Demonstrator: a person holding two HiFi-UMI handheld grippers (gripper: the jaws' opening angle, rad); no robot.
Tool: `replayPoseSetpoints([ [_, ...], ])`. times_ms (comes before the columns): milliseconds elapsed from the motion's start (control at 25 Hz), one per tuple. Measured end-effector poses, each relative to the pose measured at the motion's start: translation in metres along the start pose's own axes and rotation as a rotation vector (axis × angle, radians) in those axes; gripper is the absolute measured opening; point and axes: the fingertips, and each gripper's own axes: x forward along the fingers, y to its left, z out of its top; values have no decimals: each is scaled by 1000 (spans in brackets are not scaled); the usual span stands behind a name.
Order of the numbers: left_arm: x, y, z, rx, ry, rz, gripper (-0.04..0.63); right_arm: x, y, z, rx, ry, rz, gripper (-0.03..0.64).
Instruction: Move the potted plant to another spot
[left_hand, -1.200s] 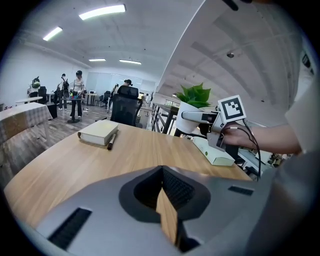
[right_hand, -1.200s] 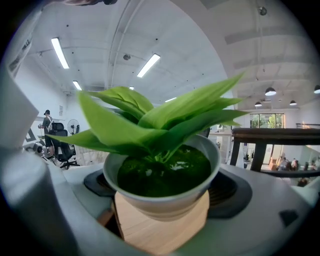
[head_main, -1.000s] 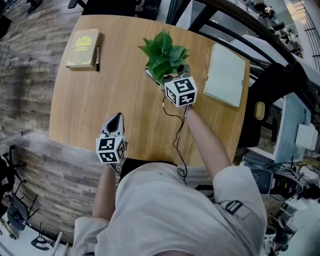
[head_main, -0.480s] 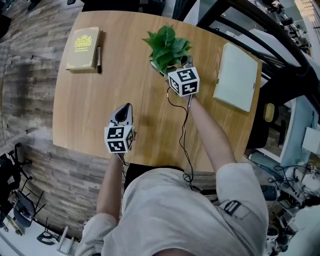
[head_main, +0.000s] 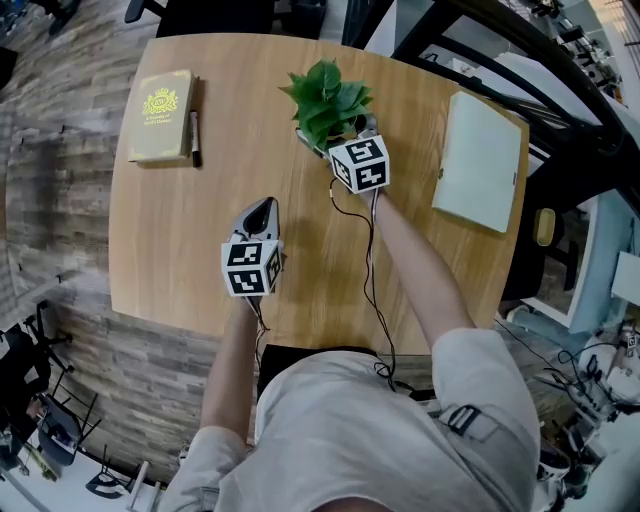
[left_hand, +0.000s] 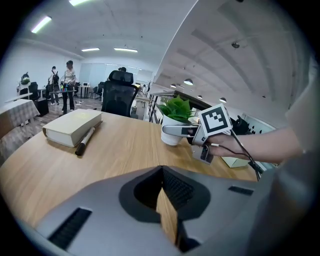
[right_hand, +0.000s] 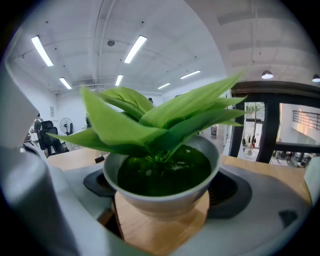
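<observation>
While the person stands at the near edge of the wooden bench (head_main: 190, 230), each hand holds one set of tongs over its top.

Right tongs (head_main: 341, 137): the jaws are closed on the potted plant (head_main: 325, 92), one jaw on each side of the white pot. In the right gripper view the pot wall (right_hand: 165, 197) fills the gap between the two jaws, with bench wood visible below it. Whether the pot base touches the bench cannot be determined.

Position of the potted plant: far centre of the bench, between the book (head_main: 162, 102) at the far left and the pale green pad (head_main: 478, 160) at the far right, well apart from both.

Left tongs (head_main: 260, 210): the jaws are brought together at the tips, with nothing held. These tongs are at the near centre of the bench, left of and nearer than the pot, pointing toward the far side.

A black pen (head_main: 195, 125) lies just beside the right edge of the book.

A cable (head_main: 372, 270) runs along the right forearm.
</observation>
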Motion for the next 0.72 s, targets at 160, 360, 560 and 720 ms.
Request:
replayPoseSetpoints([
  [160,1,4,-4,-7,13,8,12,11,-2,-1,16,7,2,525],
  [360,2,6,-9,-12,25,14,12,18,-2,-4,27,10,1,525],
  [560,-1,12,-16,-36,32,32,12,22,-4,-16,35,35,-4,526],
  [720,-2,11,-23,-40,39,37,12,21,-6,-22,45,23,-12,529],
])
